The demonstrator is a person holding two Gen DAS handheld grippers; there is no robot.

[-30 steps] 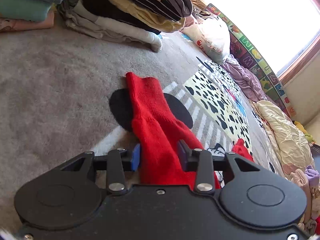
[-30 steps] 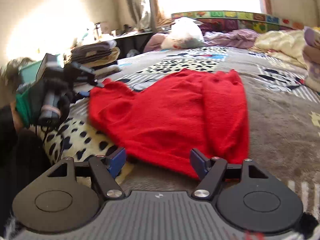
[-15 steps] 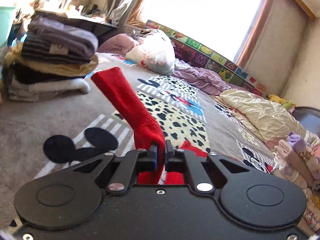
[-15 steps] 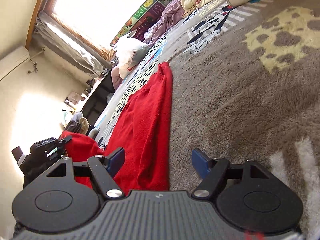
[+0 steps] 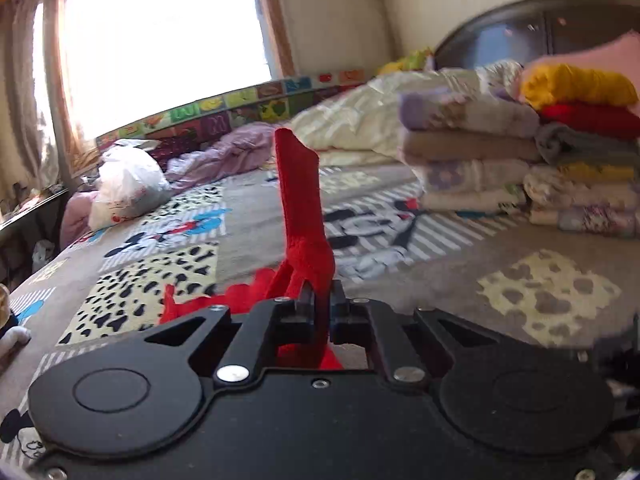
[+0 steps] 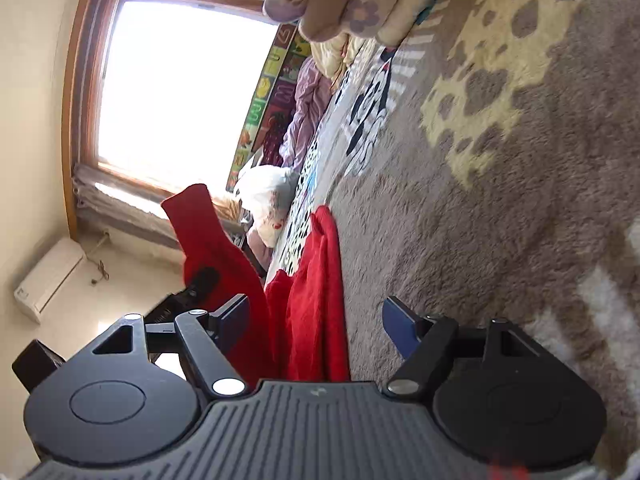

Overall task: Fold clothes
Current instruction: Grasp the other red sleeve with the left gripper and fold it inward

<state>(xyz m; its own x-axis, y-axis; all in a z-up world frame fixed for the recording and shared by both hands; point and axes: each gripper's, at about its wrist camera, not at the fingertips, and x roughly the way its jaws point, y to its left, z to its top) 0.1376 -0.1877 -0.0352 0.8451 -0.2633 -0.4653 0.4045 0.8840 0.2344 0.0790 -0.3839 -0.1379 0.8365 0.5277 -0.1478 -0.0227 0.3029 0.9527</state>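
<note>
Left gripper (image 5: 321, 300) clamped on red sweater (image 5: 304, 216) sleeve (raised above the blanket (image 6: 500, 200)); right gripper (image 6: 316, 316) spread, empty.

Fuzzy red knit garment (image 5: 304, 216), shaggy pile blanket (image 6: 500, 208), wooden window frame (image 6: 76, 92).

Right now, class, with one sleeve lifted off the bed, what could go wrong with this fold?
1. The left gripper pinches only a narrow bit of the red sweater; its sleeve could slip free.
2. The right gripper is open and holds nothing, so the sweater's body may drag and bunch on the blanket.
</note>
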